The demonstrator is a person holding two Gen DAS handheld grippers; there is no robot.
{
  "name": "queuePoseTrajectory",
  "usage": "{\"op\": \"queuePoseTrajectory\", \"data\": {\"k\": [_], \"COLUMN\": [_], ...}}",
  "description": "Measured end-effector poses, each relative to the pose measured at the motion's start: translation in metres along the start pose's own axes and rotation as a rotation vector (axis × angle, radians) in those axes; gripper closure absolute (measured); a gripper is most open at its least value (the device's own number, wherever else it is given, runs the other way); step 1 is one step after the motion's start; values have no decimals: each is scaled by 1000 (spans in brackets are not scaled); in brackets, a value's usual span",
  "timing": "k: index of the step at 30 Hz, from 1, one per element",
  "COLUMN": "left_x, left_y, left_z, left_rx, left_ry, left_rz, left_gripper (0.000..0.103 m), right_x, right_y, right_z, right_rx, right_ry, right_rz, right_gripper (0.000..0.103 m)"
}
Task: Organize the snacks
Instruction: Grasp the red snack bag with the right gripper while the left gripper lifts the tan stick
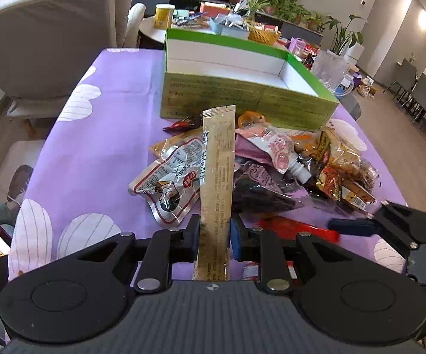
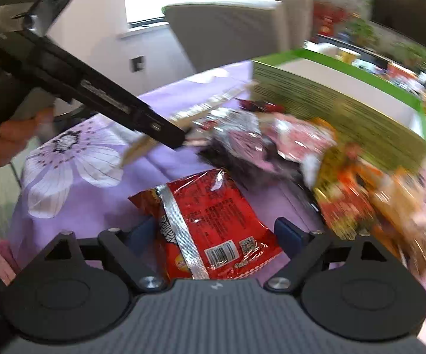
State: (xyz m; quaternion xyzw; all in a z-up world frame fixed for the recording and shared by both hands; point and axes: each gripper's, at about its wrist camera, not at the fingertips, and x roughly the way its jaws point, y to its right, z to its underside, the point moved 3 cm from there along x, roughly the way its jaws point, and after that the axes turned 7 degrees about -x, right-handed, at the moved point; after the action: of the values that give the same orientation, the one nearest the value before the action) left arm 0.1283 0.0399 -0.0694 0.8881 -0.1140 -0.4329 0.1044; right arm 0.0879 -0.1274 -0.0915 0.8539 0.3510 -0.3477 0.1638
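Observation:
My left gripper [image 1: 214, 236] is shut on a long tan stick sachet [image 1: 217, 177] that points forward over the snack pile [image 1: 271, 165] toward the green box [image 1: 242, 100]. The box is open, white inside, at the table's far side. In the right wrist view the left gripper [image 2: 180, 138] shows at upper left with the sachet [image 2: 142, 147] in it. My right gripper [image 2: 217, 233] is open, its fingers either side of a red snack bag [image 2: 213, 224] lying on the purple cloth. The right gripper [image 1: 351, 225] also shows at the right of the left wrist view, by the red bag [image 1: 289, 227].
The table has a purple flowered cloth [image 1: 95, 153]. Several mixed snack packets lie between the grippers and the box [image 2: 345, 100]. A beige armchair [image 1: 44, 35] stands at the left. A round side table [image 1: 154, 32] with a yellow can and clutter is behind the box.

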Motion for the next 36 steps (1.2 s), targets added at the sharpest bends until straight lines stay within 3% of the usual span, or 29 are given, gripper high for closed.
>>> {"op": "queuePoseTrajectory", "data": {"k": [9, 18, 25, 36], "left_x": [-11, -20, -20, -21], "left_y": [10, 10, 10, 25], "left_z": [13, 20, 20, 4], "left_rx": [14, 14, 12, 29], "left_ry": [16, 20, 21, 56], "left_rz": [4, -9, -12, 28], "left_gripper": [84, 83, 83, 83], "right_x": [-45, -32, -19, -61], "right_y": [9, 1, 13, 33], "right_z": [38, 34, 39, 12], "right_rx": [229, 139, 239, 343], "right_ry": [-77, -42, -84, 65], "right_rz": [236, 273, 232, 306], "right_gripper": [42, 41, 42, 42]}}
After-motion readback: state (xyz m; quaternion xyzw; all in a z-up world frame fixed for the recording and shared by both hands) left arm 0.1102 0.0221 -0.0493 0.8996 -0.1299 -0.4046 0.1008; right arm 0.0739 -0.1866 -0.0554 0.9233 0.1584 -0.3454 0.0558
